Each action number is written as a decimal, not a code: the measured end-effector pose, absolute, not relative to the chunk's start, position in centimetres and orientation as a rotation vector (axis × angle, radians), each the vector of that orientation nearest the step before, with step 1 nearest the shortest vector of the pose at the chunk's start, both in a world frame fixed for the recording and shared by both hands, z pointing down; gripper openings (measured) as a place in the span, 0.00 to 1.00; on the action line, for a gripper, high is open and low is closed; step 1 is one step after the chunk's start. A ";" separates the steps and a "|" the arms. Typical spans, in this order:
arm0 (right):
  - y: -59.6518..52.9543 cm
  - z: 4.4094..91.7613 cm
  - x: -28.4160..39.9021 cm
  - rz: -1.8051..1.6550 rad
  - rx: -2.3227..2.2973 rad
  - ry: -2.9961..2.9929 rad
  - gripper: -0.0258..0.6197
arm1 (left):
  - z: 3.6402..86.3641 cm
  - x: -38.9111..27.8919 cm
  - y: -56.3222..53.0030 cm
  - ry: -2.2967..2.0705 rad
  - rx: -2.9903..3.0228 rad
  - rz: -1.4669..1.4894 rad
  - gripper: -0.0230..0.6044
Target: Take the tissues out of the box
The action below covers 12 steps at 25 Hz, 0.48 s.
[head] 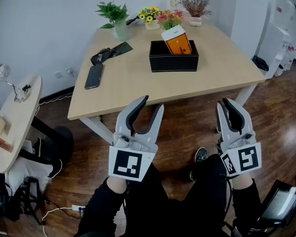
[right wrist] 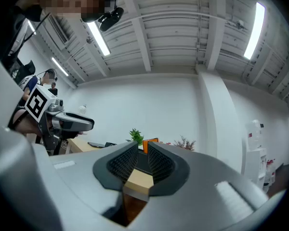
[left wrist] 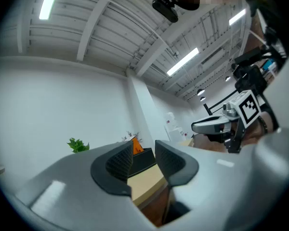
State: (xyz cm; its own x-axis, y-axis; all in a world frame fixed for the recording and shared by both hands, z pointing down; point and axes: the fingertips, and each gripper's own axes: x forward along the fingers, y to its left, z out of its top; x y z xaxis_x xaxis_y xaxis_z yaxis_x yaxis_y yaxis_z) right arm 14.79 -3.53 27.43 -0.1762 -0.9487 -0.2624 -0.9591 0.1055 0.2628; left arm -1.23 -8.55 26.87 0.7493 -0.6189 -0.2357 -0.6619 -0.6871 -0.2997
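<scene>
Tissues (head: 176, 39) in box (head: 173, 63), not yet gripped.
Left gripper (head: 153, 102) and right gripper (head: 226, 102) hover over the person's lap, short of the surface (head: 138, 85), jaws drawn together on nothing; judged a ready pose before the reach. The box sits mid-surface, well apart from both. The tissues lean inside it, top above the rim, which leaves them free to pinch.

No words, brands or numbers can be read anywhere. The orange pack (head: 177, 39) in the black box (head: 173, 62) on the table (head: 138, 85) is too small to read. The square markers (head: 126, 165) show only black-and-white patterns.
</scene>
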 end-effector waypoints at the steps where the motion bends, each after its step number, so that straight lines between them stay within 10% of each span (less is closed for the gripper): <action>1: -4.4 27.3 15.1 0.581 -1.996 2.323 0.14 | 26.7 -0.9 -9.2 0.985 -2.574 0.152 0.23; 12: -15.9 24.8 18.6 0.614 -1.894 2.453 0.22 | 26.6 5.1 -20.8 0.984 -2.554 -0.091 0.35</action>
State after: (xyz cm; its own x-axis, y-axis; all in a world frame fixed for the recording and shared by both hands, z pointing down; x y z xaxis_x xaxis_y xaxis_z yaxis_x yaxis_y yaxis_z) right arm 18.62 -15.95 24.79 -0.2809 -0.9344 -0.2191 -0.9274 0.2054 0.3126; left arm 5.12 -20.79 26.62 0.7500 -0.6565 -0.0812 -0.6303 -0.6719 -0.3889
